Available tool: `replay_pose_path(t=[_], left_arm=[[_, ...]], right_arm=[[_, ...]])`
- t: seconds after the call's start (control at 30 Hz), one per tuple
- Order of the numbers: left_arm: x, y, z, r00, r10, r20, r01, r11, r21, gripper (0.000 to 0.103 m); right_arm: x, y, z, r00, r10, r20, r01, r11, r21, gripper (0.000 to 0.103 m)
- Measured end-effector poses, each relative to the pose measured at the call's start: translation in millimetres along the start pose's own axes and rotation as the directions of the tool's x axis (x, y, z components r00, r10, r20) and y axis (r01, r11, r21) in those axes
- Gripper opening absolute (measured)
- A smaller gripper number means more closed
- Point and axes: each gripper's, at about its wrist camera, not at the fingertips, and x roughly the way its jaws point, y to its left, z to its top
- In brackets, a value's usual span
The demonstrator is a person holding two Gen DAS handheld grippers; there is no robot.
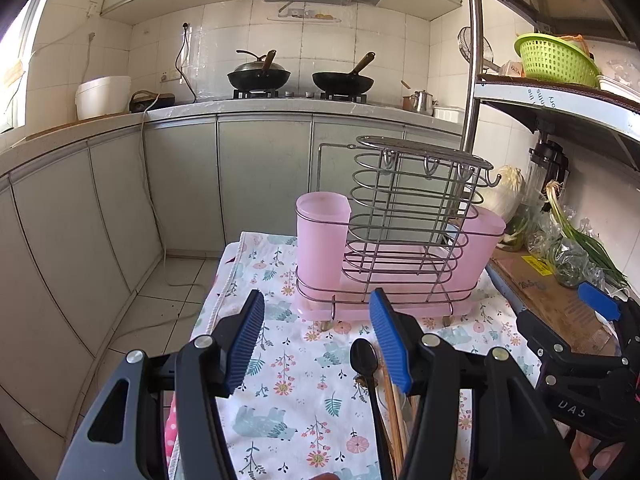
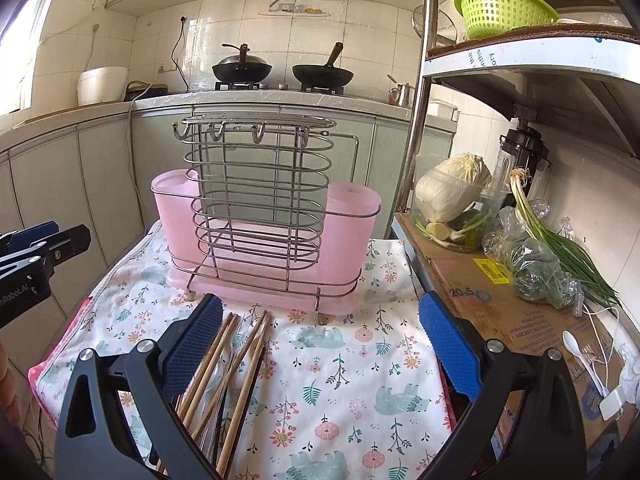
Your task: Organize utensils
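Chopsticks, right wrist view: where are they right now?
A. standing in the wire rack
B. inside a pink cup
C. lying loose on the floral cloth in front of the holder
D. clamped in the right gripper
C. The chopsticks lie flat on the floral cloth in front of the holder, whose wire rack looks empty; the right gripper has its jaws wide apart, holding nothing.
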Motion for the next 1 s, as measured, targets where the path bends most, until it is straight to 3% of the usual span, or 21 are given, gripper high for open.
replay_pose_path(t=[1.0], left_arm=[[-4.3,-0.3,2.4,1.000,-0.001,0.005,0.001,1.000,-0.002,0.055]], right_arm=[[-4.3,4.3,-0.9,1.000,-0.004,0.015,0.004,1.000,-0.002,0.099]])
